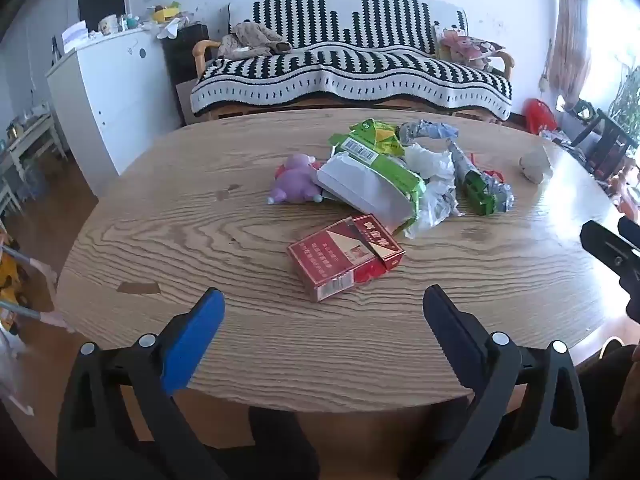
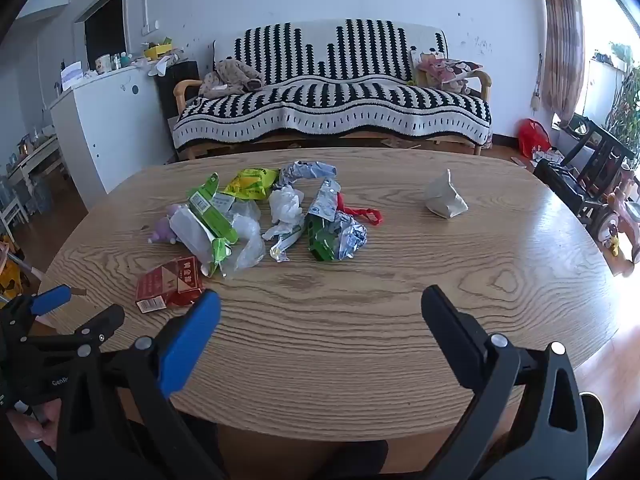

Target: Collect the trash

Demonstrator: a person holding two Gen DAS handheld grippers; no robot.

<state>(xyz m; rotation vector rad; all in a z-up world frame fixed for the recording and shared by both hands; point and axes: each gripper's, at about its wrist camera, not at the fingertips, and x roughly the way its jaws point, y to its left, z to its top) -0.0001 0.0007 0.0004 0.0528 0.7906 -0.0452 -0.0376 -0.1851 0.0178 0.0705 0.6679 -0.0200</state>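
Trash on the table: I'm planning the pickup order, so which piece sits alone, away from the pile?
The crumpled grey-white paper wad: it sits alone on bare wood to the right, while the other wrappers cluster together.

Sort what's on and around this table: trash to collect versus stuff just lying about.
Trash to collect:
red cigarette pack
green wrapper
yellow-green packet
white crumpled plastic
silver-green foil wrapper
crumpled grey paper

Lying about:
purple plush toy
striped sofa
white cabinet

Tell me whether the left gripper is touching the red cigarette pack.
Apart. The left wrist view shows the left gripper open, with bare table between its fingertips and the red cigarette pack, which lies just ahead.
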